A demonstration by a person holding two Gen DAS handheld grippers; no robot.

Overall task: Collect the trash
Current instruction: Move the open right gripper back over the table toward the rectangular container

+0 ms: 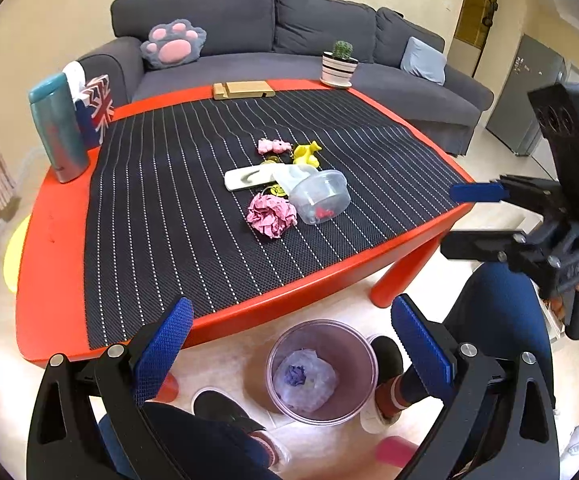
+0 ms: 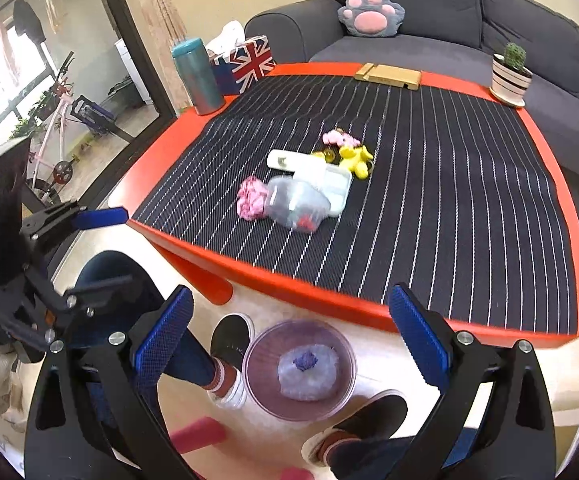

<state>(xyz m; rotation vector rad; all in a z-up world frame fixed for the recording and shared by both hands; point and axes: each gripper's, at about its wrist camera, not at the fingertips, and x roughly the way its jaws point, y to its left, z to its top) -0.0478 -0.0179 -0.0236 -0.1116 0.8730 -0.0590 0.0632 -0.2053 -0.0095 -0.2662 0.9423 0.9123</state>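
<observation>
Left wrist view: the left gripper (image 1: 291, 344) has its fingers wide and empty above the bin (image 1: 322, 372), which holds bagged trash. Pink paper (image 1: 271, 215) and a plastic tub (image 1: 320, 197) remain on the table (image 1: 53, 240).

Right wrist view: the right gripper (image 2: 289, 338) is also wide and empty. What is inside the tub is unclear.

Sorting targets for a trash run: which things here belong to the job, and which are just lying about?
Job: crumpled pink paper, clear plastic container, trash bin.
Lying about: teal bottle, tissue box, cactus pot, wooden stand.
</observation>
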